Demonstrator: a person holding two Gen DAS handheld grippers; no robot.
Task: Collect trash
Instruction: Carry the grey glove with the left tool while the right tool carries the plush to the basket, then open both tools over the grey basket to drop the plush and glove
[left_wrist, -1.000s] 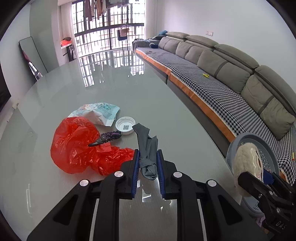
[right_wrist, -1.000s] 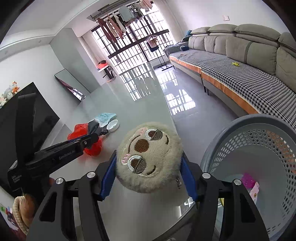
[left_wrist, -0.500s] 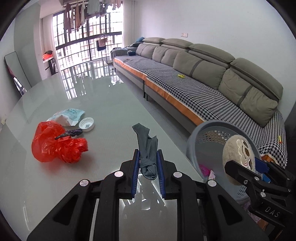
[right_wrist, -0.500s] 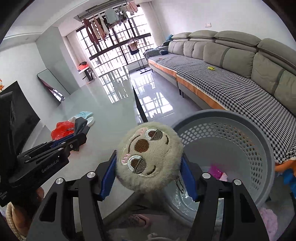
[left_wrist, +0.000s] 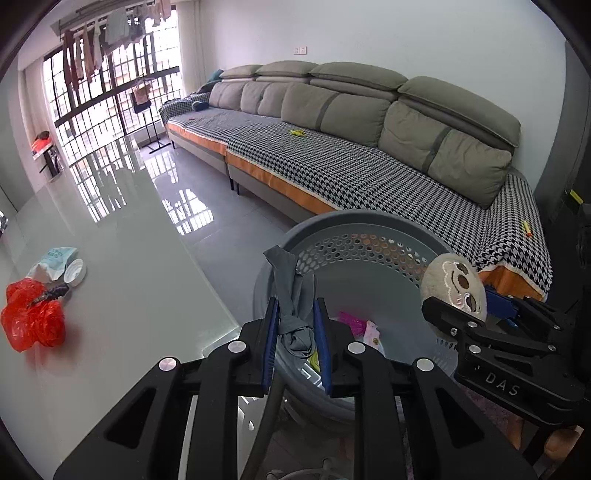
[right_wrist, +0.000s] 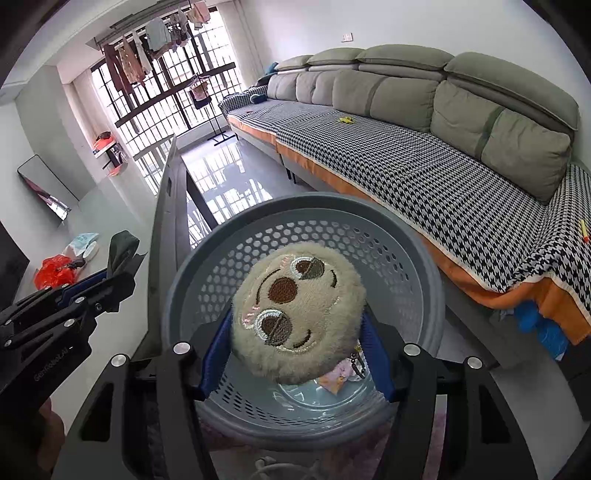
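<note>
Over the grey basket (right_wrist: 192, 273), frame centre — left gripper (left_wrist: 295, 332) clenching grey cloth (left_wrist: 291, 295), right gripper (right_wrist: 295, 350) clenching plush sloth face (right_wrist: 295, 314).

Setting I logged: a home living room. A long grey sofa (left_wrist: 369, 122) ran along the white wall, its seat covered with a houndstooth throw (right_wrist: 424, 173) edged in orange. Laundry (right_wrist: 155, 40) hung on a rack before the barred balcony windows (left_wrist: 110, 96). A standing mirror (right_wrist: 44, 186) leaned against the far wall. I noted glossy floor tiles (left_wrist: 207, 221) reflecting the window light beside a pale glass-topped table (left_wrist: 122, 295), and a wall switch (left_wrist: 302, 49) above the sofa.
</note>
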